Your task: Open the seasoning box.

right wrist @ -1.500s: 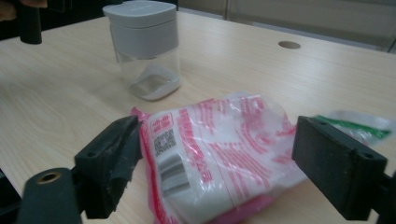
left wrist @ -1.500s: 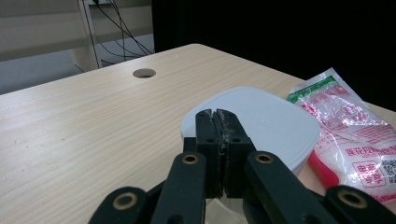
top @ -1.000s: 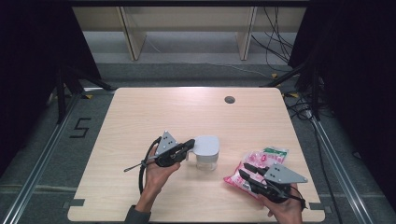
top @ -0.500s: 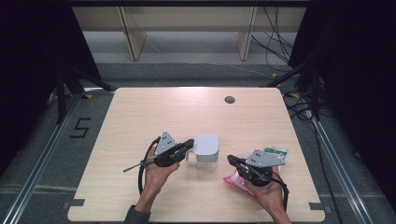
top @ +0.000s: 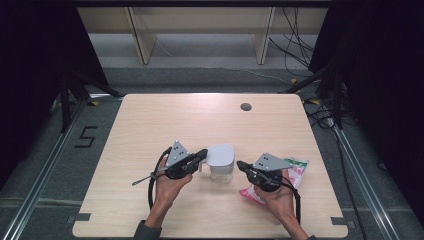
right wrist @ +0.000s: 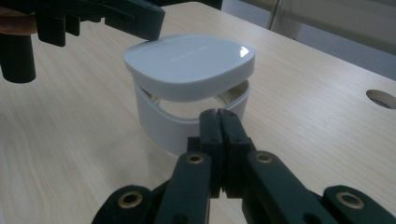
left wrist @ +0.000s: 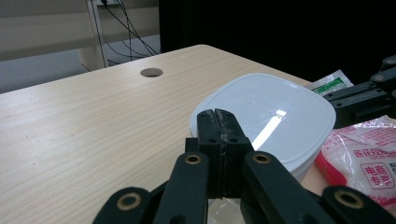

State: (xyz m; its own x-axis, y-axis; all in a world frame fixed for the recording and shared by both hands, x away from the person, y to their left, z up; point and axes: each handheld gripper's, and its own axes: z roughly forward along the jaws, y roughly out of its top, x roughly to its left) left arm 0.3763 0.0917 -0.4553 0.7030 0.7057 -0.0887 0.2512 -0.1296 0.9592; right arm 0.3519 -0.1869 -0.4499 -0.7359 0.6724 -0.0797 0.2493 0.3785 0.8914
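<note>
Item: lidded container [top: 221,163], white plastic, rounded-square lid over a translucent tub; stands on the desk [top: 150,125] near the middle of its front edge. Judged light, rigid, smooth and likely slippery; best taken under the overhanging lid rim. Left gripper [top: 202,153], jaws closed and empty, touching its lid edge. Right gripper [top: 240,165], jaws closed and empty, just beside it.

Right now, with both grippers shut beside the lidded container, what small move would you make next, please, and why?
Probably open the right gripper: its jaws have just closed on nothing, facing the white container, whose lid looks lifted.
</note>
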